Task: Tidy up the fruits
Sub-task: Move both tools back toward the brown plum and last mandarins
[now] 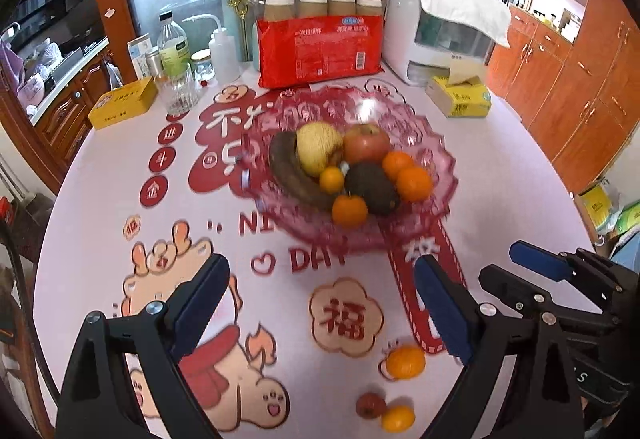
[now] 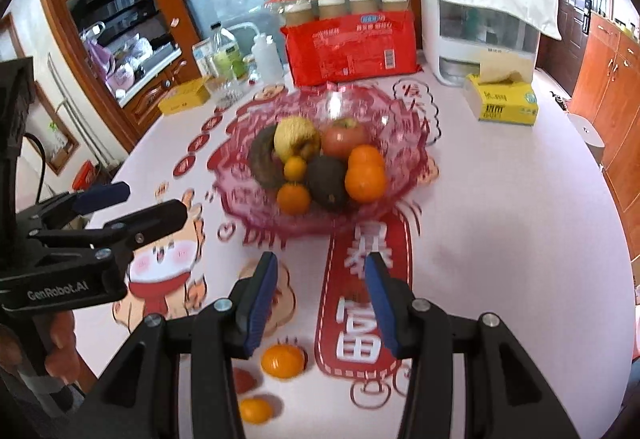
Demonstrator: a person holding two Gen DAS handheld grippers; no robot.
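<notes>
A pink glass fruit bowl [image 1: 434, 155] is sitting near the middle of a round table [image 1: 520, 199] covered by a white cloth with red festive prints. The bowl is holding a dark, overripe banana [image 1: 288, 171] at about nine o'clock, a yellow pear [image 1: 318, 147] at eleven, a red apple [image 1: 366, 143] at one, a dark avocado [image 1: 370, 187] near the centre, and several oranges [image 1: 412, 183] scattered from three round to six o'clock. Three fruits are lying loose on the cloth, well apart from the bowl at its six o'clock side: a tangerine [image 1: 404, 361], a small red fruit [image 1: 370, 405] and a smaller orange one [image 1: 398, 419], the last two just beside each other. The left gripper [image 1: 320, 295] is hovering over the cloth with its blue-padded fingers [image 1: 202, 293] spread wide and nothing between them. The right gripper [image 2: 320, 295] is pointing toward the bowl at twelve o'clock, its jaws standing partly apart and gripping nothing; in its own view the tangerine is showing on the cloth below the left pad, untouched. Beyond the bowl at twelve o'clock, a red package [image 1: 320, 51] is leaning in front of a row of capped bottles [image 1: 324, 5]; a white appliance [image 1: 436, 35] draped with a cloth is standing at one o'clock, a yellow tissue box [image 1: 464, 99] at two, and a yellow tin [image 1: 122, 107] beside a clear bottle [image 1: 172, 47] at ten.
</notes>
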